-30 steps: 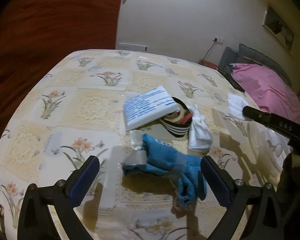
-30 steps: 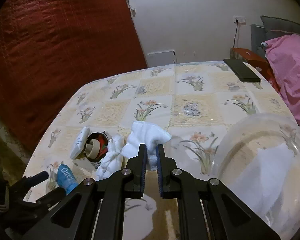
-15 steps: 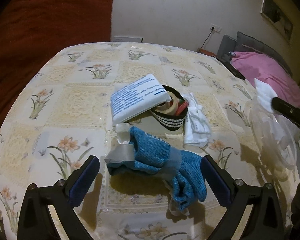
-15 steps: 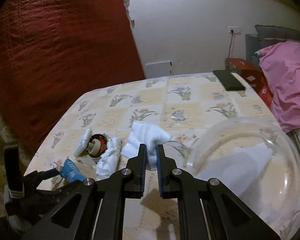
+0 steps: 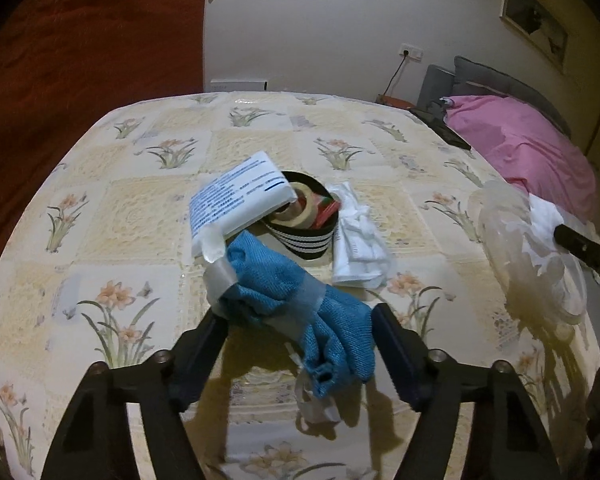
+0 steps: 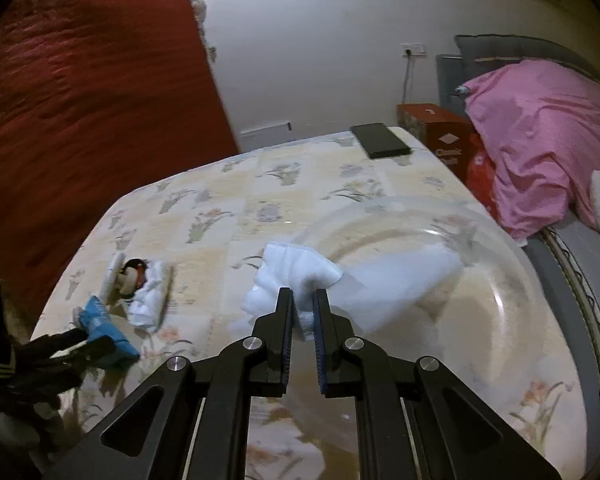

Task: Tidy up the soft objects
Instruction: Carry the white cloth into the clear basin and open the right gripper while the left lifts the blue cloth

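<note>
White cloth (image 6: 296, 276), pinched by right gripper (image 6: 303, 322), trails forward; left gripper (image 5: 300, 336) brackets blue cloth (image 5: 300, 300).

We see blue print on the white packet (image 5: 240, 200), too small to read. On the red box (image 6: 440, 140) we make out a white word like "Classic", blurred and uncertain.

Dim, yellowish indoor light; plain white wall (image 5: 320, 20) at twelve o'clock, with a socket (image 5: 411, 53) and trailing cable; deep red quilted hanging (image 6: 80, 120) at ten o'clock; framed picture (image 5: 534, 28) at two o'clock; grey headboard (image 6: 512, 50) behind pink bedding (image 6: 548, 136) at three o'clock; floral-patterned cloth over the surface (image 5: 140, 208).
</note>
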Demonstrator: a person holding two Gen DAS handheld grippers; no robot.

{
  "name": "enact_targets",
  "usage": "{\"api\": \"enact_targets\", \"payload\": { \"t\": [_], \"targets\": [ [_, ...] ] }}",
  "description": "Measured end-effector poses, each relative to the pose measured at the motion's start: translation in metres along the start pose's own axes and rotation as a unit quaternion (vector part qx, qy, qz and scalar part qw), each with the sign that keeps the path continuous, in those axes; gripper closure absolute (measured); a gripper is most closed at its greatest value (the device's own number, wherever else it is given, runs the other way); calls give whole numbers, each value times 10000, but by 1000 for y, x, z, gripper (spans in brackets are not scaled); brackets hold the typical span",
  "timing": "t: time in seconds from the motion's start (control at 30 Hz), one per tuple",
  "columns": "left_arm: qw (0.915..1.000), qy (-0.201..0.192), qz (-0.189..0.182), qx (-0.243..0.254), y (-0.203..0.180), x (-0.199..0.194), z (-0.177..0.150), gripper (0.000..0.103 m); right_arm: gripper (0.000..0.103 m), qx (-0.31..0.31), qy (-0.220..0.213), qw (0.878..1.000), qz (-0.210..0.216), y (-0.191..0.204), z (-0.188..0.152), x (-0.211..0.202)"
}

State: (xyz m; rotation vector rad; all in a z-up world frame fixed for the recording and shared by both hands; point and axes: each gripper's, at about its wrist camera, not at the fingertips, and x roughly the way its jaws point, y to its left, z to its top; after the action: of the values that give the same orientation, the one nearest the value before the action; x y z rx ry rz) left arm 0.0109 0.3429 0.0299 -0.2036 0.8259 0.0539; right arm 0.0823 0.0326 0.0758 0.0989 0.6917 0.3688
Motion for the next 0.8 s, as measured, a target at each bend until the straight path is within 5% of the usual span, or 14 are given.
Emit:
{"api": "enact_targets", "payload": {
  "t": [0.8],
  "targets": [
    [9993, -360, -62, 108, -29, -35, 7, 33, 93, 251, -147, 9987, -418, -43, -11, -16]
  ]
}}
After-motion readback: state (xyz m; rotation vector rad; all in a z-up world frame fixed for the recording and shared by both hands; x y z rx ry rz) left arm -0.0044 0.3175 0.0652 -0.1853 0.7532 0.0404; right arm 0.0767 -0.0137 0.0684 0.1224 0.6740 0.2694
